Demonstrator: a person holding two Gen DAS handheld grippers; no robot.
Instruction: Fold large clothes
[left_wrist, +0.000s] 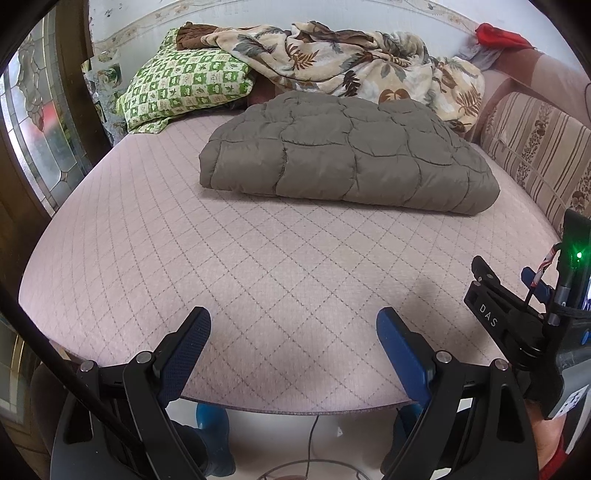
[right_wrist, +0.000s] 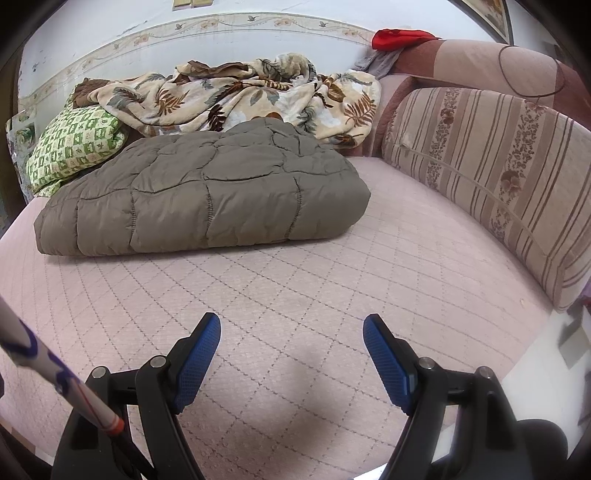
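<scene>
Far to my left, against the wall, the green-and-cream checked pillow is pushed out of the way, I judge to keep the middle of the bed free for folding. Beside it, heaped along the wall, lies the crumpled cream fleece blanket with brown leaf print; it is unfolded and may be the next large piece, though I cannot be sure.

In front of that heap, on the pale pink diamond-quilted mattress cover, sits the task's thing: the grey-brown puffy quilted garment, already doubled into a thick rectangular bundle with its edges roughly stacked. It lies flat toward the back of the bed, well apart from both my tools, which suggests to me that its folding is finished or nearly so, and it was set back to leave bare room at the near edge.

My left hand-held gripper hangs over that near edge with its blue pads spread wide and nothing between them. My right hand-held gripper is just beside it, also spread wide and empty, angled down at the bare cover. I hold both open so either can pinch cloth at once.

On the right, the striped floral bolster cushion bounds the bed, with a red cloth behind it
</scene>
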